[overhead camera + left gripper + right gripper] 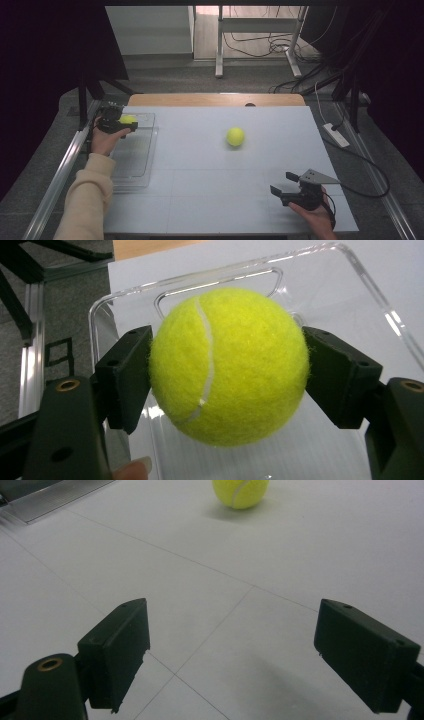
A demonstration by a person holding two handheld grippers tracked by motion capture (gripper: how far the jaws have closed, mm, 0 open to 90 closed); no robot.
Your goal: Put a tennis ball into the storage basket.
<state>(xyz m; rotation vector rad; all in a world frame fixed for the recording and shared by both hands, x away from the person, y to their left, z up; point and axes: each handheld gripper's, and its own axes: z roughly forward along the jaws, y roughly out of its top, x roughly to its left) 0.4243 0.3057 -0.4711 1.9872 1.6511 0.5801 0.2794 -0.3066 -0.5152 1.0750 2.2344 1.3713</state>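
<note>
We've got the left gripper (227, 370) jaws clamped across the fuzzy, light, springy tennis ball (229, 365) over the clear tray (350, 270), right gripper (232, 655) jaws wide, empty.

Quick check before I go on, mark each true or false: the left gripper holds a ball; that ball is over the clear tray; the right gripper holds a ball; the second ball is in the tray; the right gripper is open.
1. The left gripper holds a ball. True.
2. That ball is over the clear tray. True.
3. The right gripper holds a ball. False: nothing is between its jaws.
4. The second ball is in the tray. False: it lies on the white table, apart from the tray.
5. The right gripper is open. True.
</note>
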